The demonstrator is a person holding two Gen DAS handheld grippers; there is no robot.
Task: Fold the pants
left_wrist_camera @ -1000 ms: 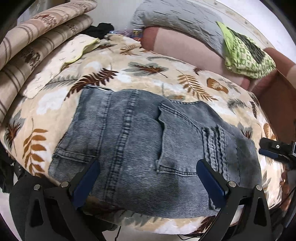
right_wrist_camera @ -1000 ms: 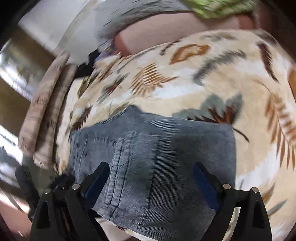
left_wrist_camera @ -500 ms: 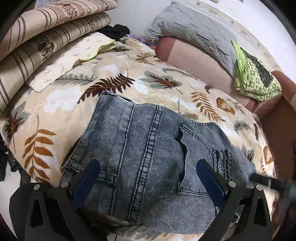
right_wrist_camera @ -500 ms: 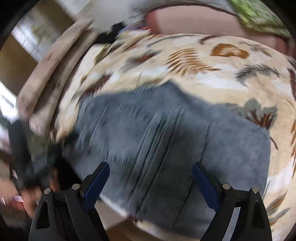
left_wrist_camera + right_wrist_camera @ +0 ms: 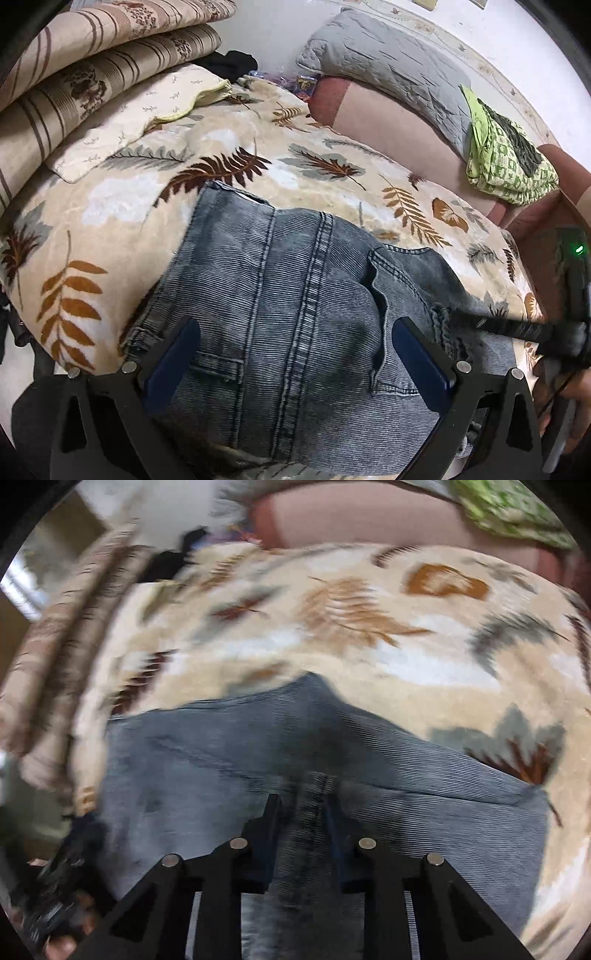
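Both grippers hung over the jeans (image 5: 295, 325), which lay folded on the leaf-print blanket (image 5: 122, 206) near its front edge. On the left gripper (image 5: 295, 365) the jaws stood wide apart, blue pads (image 5: 171, 363) hovering above the denim on either side of a long double-stitched seam, with nothing clamped between them. On the right gripper (image 5: 301, 834) the jaws were closing, the fingers drawn nearly together around a raised ridge of gathered denim at the front part of the jeans (image 5: 258, 760); the picture was too blurred to say how firmly the pads pressed, though the cloth clearly stood between them. In the left wrist view the right gripper (image 5: 517, 326) entered from the right and its tip met the jeans by a bunched seam, with a hand (image 5: 565, 406) behind it. Beyond the jeans, at the blanket's far-left corner, striped cushions (image 5: 92, 55) were stacked above a pale pillow (image 5: 140, 118). Past the blanket's far edge lay a pink bolster (image 5: 388, 118), a grey quilted pillow (image 5: 384, 70) on it, and a green patterned cloth (image 5: 506, 162) to the right.
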